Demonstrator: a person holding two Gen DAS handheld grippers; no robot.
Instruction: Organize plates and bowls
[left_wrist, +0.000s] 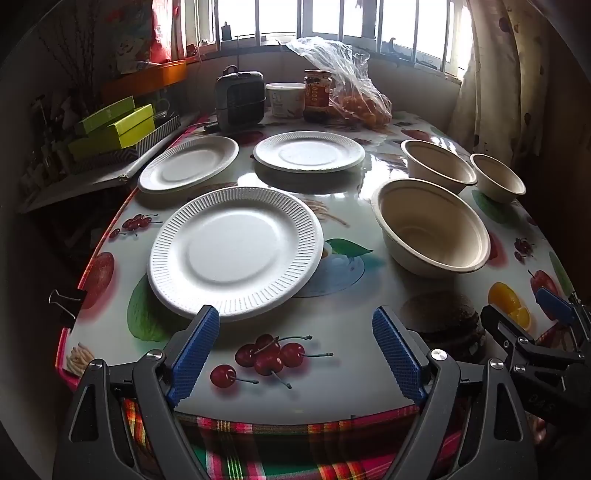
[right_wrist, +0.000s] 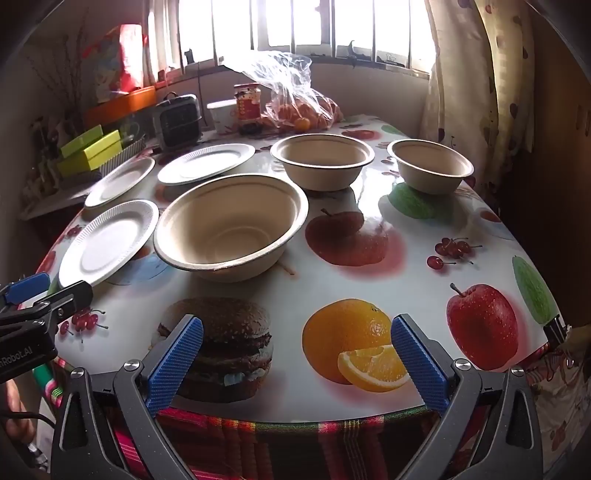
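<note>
Three white paper plates lie on the fruit-print table: a near one (left_wrist: 236, 251) (right_wrist: 109, 242), a far-left one (left_wrist: 189, 164) (right_wrist: 120, 181) and a far-middle one (left_wrist: 309, 151) (right_wrist: 207, 163). Three beige bowls stand on the right: a big near one (left_wrist: 432, 225) (right_wrist: 231, 221), a middle one (left_wrist: 437, 166) (right_wrist: 323, 158) and a small far-right one (left_wrist: 498, 177) (right_wrist: 430, 164). My left gripper (left_wrist: 295, 321) is open and empty at the table's front edge, just short of the near plate. My right gripper (right_wrist: 295, 332) is open and empty at the front edge, short of the big bowl.
At the far end stand a small grey heater (left_wrist: 240, 99), a white tub (left_wrist: 285, 99), a jar (left_wrist: 317, 94) and a plastic bag of oranges (left_wrist: 362, 103). Green boxes (left_wrist: 114, 125) sit on a side shelf at left. A binder clip (left_wrist: 64, 301) grips the table's left edge.
</note>
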